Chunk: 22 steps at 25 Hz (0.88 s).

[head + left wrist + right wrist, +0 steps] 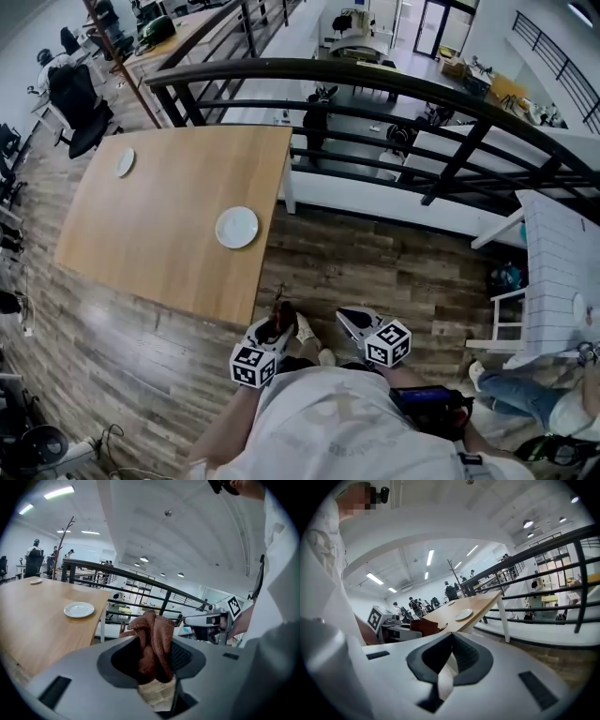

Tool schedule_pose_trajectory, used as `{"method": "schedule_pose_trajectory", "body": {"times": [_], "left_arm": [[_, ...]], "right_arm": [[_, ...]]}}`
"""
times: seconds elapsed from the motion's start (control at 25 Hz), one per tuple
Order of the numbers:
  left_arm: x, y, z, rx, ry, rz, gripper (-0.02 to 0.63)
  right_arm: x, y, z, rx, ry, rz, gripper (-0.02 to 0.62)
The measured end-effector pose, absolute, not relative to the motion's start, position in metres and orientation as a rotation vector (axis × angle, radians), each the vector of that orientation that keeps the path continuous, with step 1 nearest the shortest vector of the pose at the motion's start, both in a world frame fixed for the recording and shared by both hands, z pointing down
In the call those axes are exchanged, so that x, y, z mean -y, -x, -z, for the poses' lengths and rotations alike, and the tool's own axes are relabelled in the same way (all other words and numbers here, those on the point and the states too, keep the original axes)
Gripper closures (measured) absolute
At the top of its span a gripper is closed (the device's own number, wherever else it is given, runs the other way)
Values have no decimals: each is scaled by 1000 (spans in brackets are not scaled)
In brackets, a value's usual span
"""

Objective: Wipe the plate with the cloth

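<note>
One white plate (236, 227) lies on the wooden tabletop (169, 234), left of centre in the head view and close to the tabletop's right edge. Nothing touches it. In the left gripper view the plate (79, 609) shows at middle left, and in the right gripper view (464, 615) it sits small, just above centre.

The cloth (157, 634), a rust-brown knitted thing, is bunched up between the jaws of my left hand-held gripper (152, 656). The jaws are closed on its lower part and its folds stick up above the pads. In the head view the cloth (280, 317) shows as a dark reddish tuft at the tip of that hand-held gripper (277, 326), low in the frame, over the wooden floor (375, 272) and just off the near corner of the tabletop, well apart from the plate.

My right hand-held gripper (450, 660) has its jaws brought together with nothing between them. In the head view it (356, 323) is just right of the left one, also over the floor.

A second, smaller plate (125, 162) lies near the tabletop's far left corner. A dark railing (375, 80) curves across the top of the head view, and a black office chair (80, 103) stands at upper left.
</note>
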<state>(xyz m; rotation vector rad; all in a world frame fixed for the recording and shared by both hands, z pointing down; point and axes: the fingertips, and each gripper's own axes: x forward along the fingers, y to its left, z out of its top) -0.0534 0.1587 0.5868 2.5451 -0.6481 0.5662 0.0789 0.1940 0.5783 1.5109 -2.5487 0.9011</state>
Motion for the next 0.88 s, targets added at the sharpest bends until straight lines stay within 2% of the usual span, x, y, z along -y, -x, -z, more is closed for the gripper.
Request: {"method": "schedule_pose_trajectory", "body": {"times": [0.52,0.88], "left_arm": [[-35,35,-575,684,-2577,-480,436],[-1,80,-582,852,-2491,-441,436]], "right_arm": [[-50,-101,-556,2551,-1454,-776,581],[8,-55,-561,2599,-1263,-764,581]]}}
